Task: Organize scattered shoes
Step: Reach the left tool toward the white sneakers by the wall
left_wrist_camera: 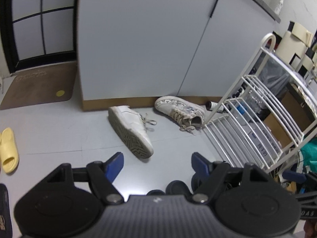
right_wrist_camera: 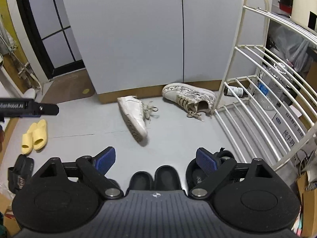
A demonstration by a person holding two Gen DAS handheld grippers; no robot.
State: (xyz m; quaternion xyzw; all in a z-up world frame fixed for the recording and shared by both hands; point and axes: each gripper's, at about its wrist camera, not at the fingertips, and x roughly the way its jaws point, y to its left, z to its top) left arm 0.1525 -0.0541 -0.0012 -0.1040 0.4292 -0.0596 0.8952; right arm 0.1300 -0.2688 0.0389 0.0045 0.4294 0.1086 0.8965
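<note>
Grey floor (right_wrist_camera: 79,127) fills both views, with shoes scattered across it in front of a tall pale cupboard (right_wrist_camera: 138,39). A plain white sneaker (right_wrist_camera: 132,117) lies tipped on its side, sole showing, laces loose, near the middle of the floor. Just to its right, apart from it, a patterned white sneaker (right_wrist_camera: 188,97) sits upright against the cupboard's brown base, its heel end close to the foot of a white wire shoe rack (right_wrist_camera: 263,107). The rack stands at the right, and its shelves that show are bare. A pair of yellow slippers (right_wrist_camera: 34,136) lies side by side at the far left of the floor. A pair of black slippers (right_wrist_camera: 154,176) sits close under the right claw (right_wrist_camera: 155,158), with another black sandal (right_wrist_camera: 198,172) beside them toward the rack, and one more black sandal (right_wrist_camera: 19,170) at the left edge. A brown doormat (left_wrist_camera: 37,85) lies before a dark-framed door to the left of the cupboard.

The left claw (left_wrist_camera: 157,163) hangs above the floor, its blue-padded fingers spread wide with nothing between them. The right claw is likewise wide open and empty. Both point down toward the sneakers, well short of them.
</note>
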